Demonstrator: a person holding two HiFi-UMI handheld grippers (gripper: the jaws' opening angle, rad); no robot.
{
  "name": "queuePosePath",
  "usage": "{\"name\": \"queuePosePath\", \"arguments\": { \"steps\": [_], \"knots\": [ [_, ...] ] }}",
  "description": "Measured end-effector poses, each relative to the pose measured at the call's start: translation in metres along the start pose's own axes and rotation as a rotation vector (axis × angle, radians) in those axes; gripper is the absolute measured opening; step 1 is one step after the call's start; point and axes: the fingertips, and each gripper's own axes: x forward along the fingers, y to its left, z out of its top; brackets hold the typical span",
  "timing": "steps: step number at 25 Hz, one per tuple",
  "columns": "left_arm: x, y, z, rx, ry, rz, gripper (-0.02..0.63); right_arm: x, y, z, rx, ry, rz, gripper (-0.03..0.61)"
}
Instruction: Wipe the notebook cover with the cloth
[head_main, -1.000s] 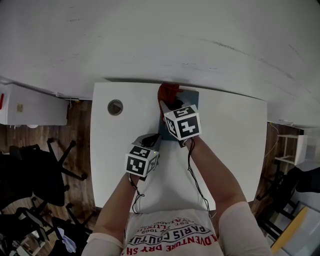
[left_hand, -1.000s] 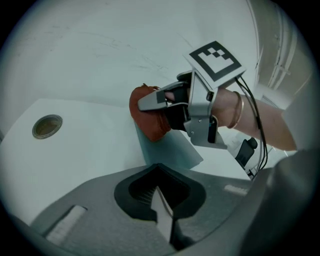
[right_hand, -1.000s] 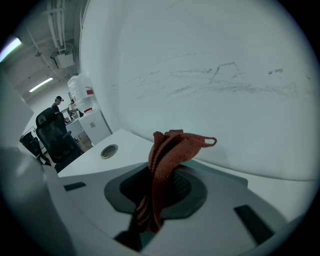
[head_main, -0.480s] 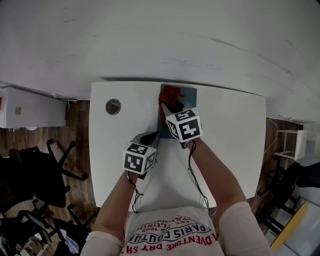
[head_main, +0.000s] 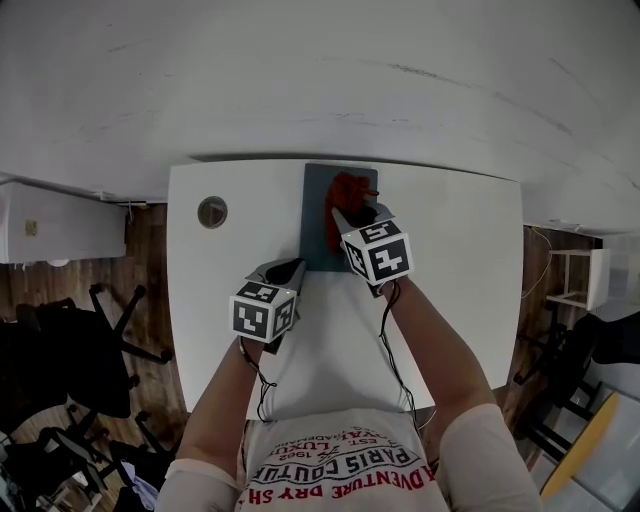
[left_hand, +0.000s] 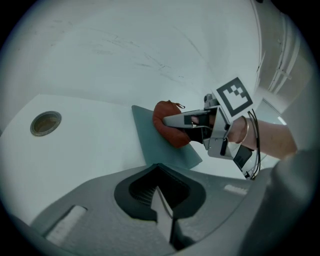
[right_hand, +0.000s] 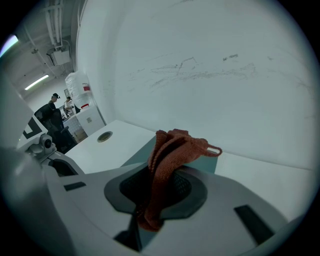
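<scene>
The notebook, with a plain dull teal cover and no title that can be read, lies flat on the white table, close to the wall. On the notebook's cover, toward its far right part, sits the bunched rust-red cloth. The right gripper reaches in over the notebook's near right edge, its fingers pinched tight on the cloth. In the right gripper view the knitted folds rise from between the closed jaws, with a small loop sticking out at the side. The left gripper is just off the notebook's near left corner, its fingers pressed together with nothing between them; whether it touches the cover I cannot tell. Left of the notebook, well apart from it, is a round cable grommet set into the table. Both grippers carry cubes with black-and-white square markers. Nearer than the notebook, the person's shirt shows upside-down print in red and black that reads partly "PARIS COUTURE" and "ADVENTURE DRY"; the smaller lines are too blurred to read.
</scene>
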Motion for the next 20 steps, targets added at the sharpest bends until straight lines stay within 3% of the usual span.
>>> {"name": "queuePosePath", "arguments": {
  "steps": [11, 20],
  "knots": [
    [0.001, -0.001, 0.000, 0.015, -0.008, 0.018, 0.009, -0.029, -0.040, -0.024, 0.091, -0.008, -0.060, 0.083],
    [0.000, -0.001, 0.000, 0.015, -0.012, 0.027, 0.009, -0.057, -0.061, -0.045, 0.063, 0.071, -0.153, 0.078]
  ]
}}
